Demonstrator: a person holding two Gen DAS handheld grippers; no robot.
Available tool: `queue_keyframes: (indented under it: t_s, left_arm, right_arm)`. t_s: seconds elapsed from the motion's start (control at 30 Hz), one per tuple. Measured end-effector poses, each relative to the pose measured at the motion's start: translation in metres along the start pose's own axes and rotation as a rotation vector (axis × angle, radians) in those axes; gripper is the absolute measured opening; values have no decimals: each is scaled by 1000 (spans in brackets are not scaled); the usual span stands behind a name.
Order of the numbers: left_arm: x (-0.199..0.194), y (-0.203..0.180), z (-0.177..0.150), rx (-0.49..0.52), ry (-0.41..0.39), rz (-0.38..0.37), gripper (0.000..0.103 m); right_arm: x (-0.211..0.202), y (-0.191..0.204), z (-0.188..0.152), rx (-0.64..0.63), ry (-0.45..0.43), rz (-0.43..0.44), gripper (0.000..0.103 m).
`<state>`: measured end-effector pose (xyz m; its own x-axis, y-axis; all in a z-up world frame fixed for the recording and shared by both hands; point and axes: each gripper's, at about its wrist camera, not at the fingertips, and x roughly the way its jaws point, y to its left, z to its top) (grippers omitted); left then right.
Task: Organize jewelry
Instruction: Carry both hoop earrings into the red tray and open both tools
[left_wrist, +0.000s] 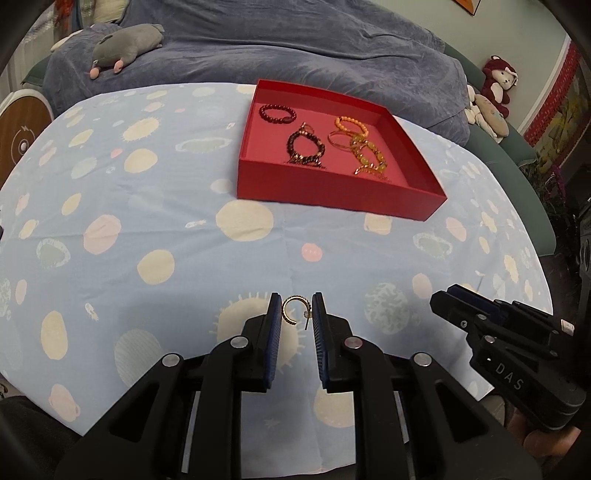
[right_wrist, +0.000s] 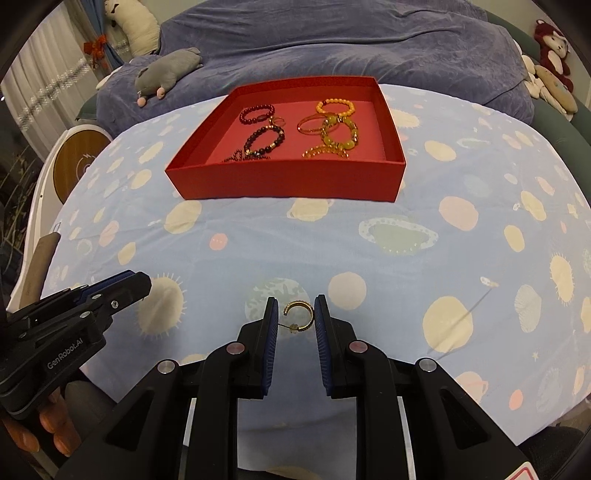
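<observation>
A red tray (left_wrist: 332, 197) (right_wrist: 288, 184) on the blue spotted tablecloth holds dark red bead bracelets (left_wrist: 277, 113) (right_wrist: 258, 112) and orange and yellow bracelets (left_wrist: 351, 125) (right_wrist: 336, 107). My left gripper (left_wrist: 295, 308) is closed on a gold hoop earring (left_wrist: 290, 306), its post against the right pad. My right gripper (right_wrist: 296, 312) is closed on a second gold hoop earring (right_wrist: 304, 314), its post against the left pad. Both hang above the cloth near the table's front edge. Each gripper shows in the other's view: the right gripper (left_wrist: 461, 302) and the left gripper (right_wrist: 125, 284).
The round table (left_wrist: 147, 221) (right_wrist: 480, 221) stands before a sofa under a blue-grey cover. A grey plush toy (left_wrist: 125, 44) (right_wrist: 166, 72) lies on it. More plush toys (left_wrist: 495, 88) (right_wrist: 550, 66) sit at the right.
</observation>
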<state>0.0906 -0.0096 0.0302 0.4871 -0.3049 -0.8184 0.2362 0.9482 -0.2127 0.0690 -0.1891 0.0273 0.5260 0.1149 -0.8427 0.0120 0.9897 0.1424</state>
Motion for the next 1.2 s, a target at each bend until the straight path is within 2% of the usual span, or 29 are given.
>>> queue_keyframes:
  t_s: [0.27, 0.47, 0.8, 1.0, 1.2]
  left_arm:
    - [-13, -21, 49, 25, -72, -24, 17]
    - [-3, -33, 93, 48, -111, -31, 17]
    - [51, -37, 145, 78, -92, 2, 17]
    - [83, -30, 162, 72, -67, 17, 17]
    - [106, -27, 169, 79, -48, 28, 17]
  right_arm:
    - [-18, -1, 44, -16, -77, 3, 19]
    - [-12, -9, 87, -14, -118, 3, 19]
    - [33, -23, 146, -8, -119, -17, 19]
    - [65, -30, 165, -2, -96, -26, 19]
    - [91, -30, 168, -7, -69, -37, 19]
